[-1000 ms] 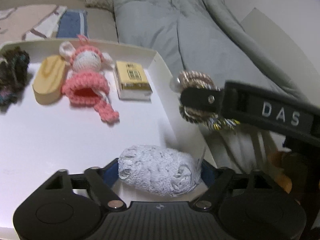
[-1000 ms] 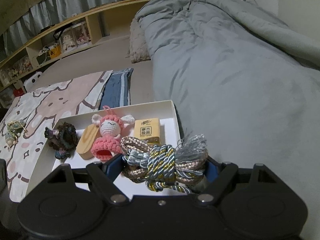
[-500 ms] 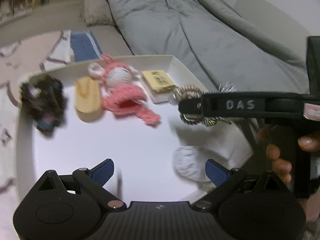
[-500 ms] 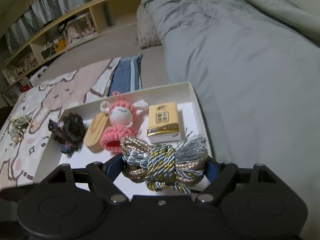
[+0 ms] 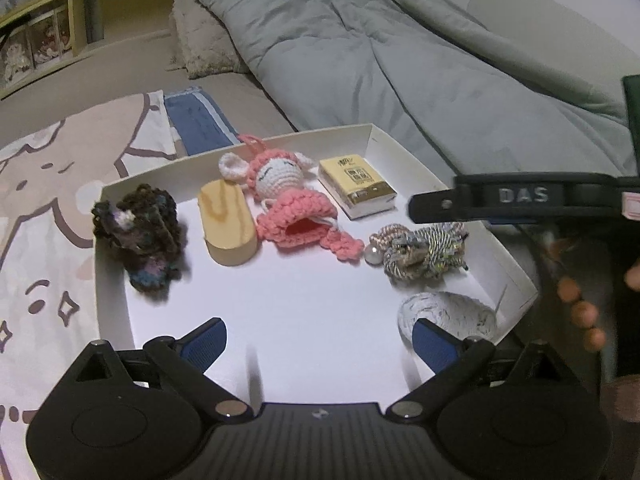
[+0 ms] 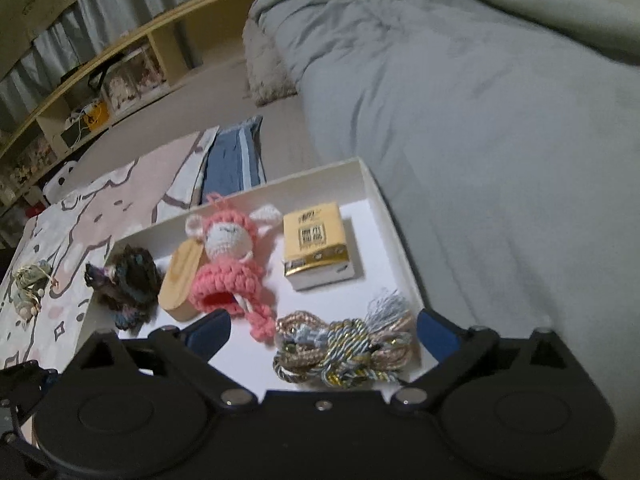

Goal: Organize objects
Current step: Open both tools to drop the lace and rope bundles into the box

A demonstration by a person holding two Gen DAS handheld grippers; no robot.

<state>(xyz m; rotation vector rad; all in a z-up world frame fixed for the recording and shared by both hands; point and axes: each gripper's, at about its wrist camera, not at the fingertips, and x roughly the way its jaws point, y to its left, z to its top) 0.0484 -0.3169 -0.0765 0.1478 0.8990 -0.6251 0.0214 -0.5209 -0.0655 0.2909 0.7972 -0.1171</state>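
My right gripper is gaping over the knotted gold-and-silver cord bundle lying in the shallow white tray; my left gripper — equally wide — is holding nothing.

White crochet piece: partly hidden behind the left gripper's blue finger.
Shelf contents: too blurred to identify.

I see a white tray, a pink crochet doll, a yellow packet, and a gold-and-silver striped cord bundle.
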